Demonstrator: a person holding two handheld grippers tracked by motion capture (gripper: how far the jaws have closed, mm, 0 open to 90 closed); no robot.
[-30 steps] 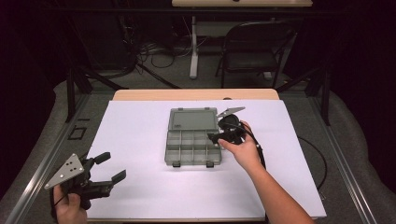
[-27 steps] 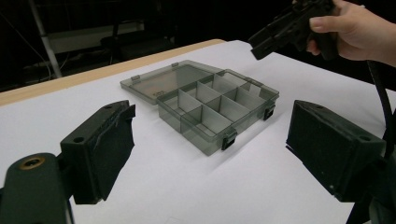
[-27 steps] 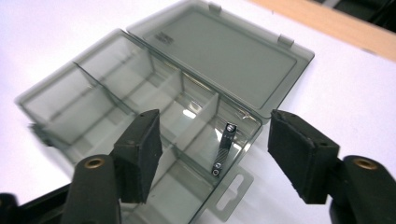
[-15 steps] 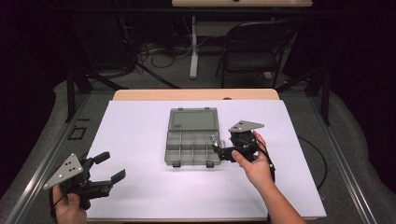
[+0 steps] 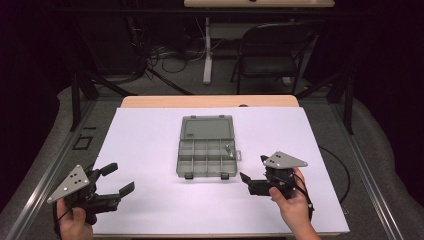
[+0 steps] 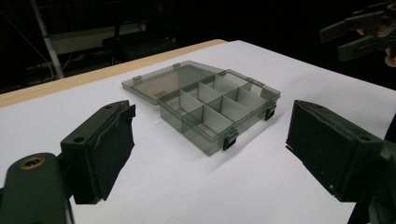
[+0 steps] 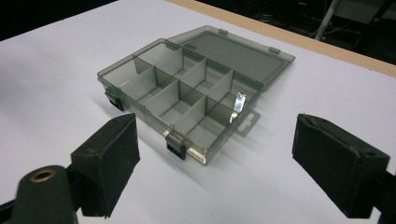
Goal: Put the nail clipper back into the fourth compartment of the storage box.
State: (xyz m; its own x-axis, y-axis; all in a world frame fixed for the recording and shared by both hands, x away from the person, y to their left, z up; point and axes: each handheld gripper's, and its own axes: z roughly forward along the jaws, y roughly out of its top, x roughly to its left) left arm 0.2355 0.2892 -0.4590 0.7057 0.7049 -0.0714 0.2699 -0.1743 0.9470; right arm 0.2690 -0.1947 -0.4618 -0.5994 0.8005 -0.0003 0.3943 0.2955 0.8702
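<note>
A smoky grey compartment box [image 5: 200,159] lies open in the middle of the white table, its lid [image 5: 207,127] folded flat behind it. A small shiny metal piece [image 5: 228,149] leans in a right-hand compartment, and glints in the right gripper view [image 7: 239,101]. My right gripper [image 5: 254,171] is open, held near the box's front right corner, pointing at the box [image 7: 177,93] with nothing between its jaws [image 7: 224,161]. My left gripper [image 5: 119,178] is open at the front left, well away from the box [image 6: 219,109], also empty [image 6: 217,149].
The white sheet [image 5: 150,135] covers the table; a wooden edge [image 5: 210,101] shows at the back. A dark chair [image 5: 272,50] and cables stand beyond it. In the left gripper view, the right gripper [image 6: 364,30] shows at the upper right.
My right gripper has pulled back from over the box's right side toward the front right of the table. The left gripper has stayed put.
</note>
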